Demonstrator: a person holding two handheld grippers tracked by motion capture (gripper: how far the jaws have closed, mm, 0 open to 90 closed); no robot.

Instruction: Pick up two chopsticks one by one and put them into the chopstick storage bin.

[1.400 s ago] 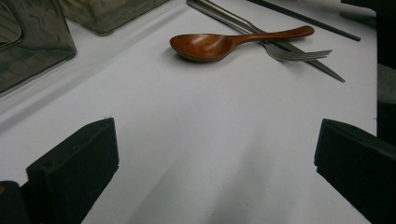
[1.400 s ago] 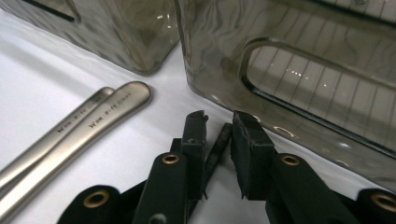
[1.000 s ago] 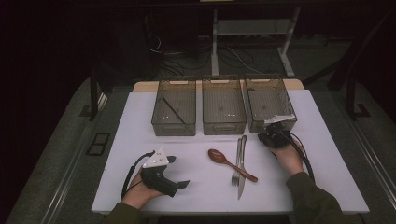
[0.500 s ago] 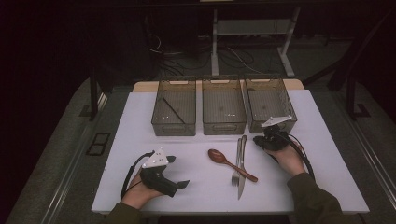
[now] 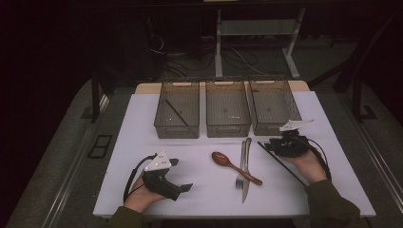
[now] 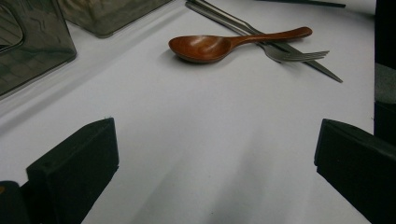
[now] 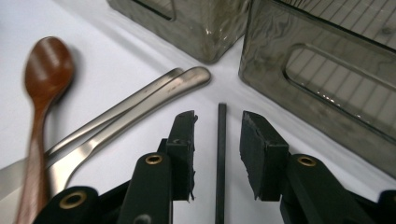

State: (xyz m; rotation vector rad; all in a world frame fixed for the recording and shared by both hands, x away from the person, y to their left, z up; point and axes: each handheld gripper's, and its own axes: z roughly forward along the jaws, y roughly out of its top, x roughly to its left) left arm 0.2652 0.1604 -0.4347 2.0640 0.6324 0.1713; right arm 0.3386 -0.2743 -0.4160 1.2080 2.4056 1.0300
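Note:
A thin black chopstick [image 5: 285, 166] lies on the white table [image 5: 142, 142], running from in front of the right basket [image 5: 272, 128] back toward the person's right hand. My right gripper [image 5: 267, 146] straddles its far end. In the right gripper view the chopstick [image 7: 220, 140] passes between the pads [image 7: 184, 135] without touching either. These jaws have just been opening, and the right gripper [image 7: 218, 122] stands open. My left gripper [image 5: 181, 175] rests at the near left, jaws wide and empty [image 6: 215, 154].
A wooden spoon [image 5: 225, 160], a fork [image 5: 240, 178] and a knife [image 5: 246, 187] lie together mid-table. Three dark mesh baskets stand in a row behind; the left basket [image 5: 177, 130] holds another black chopstick [image 5: 177, 113], and the middle basket [image 5: 228, 129] holds nothing I can see.
My right gripper has drawn back a little from the right basket and its jaws have parted. The black chopstick now lies loose on the table. The left gripper has stayed put.

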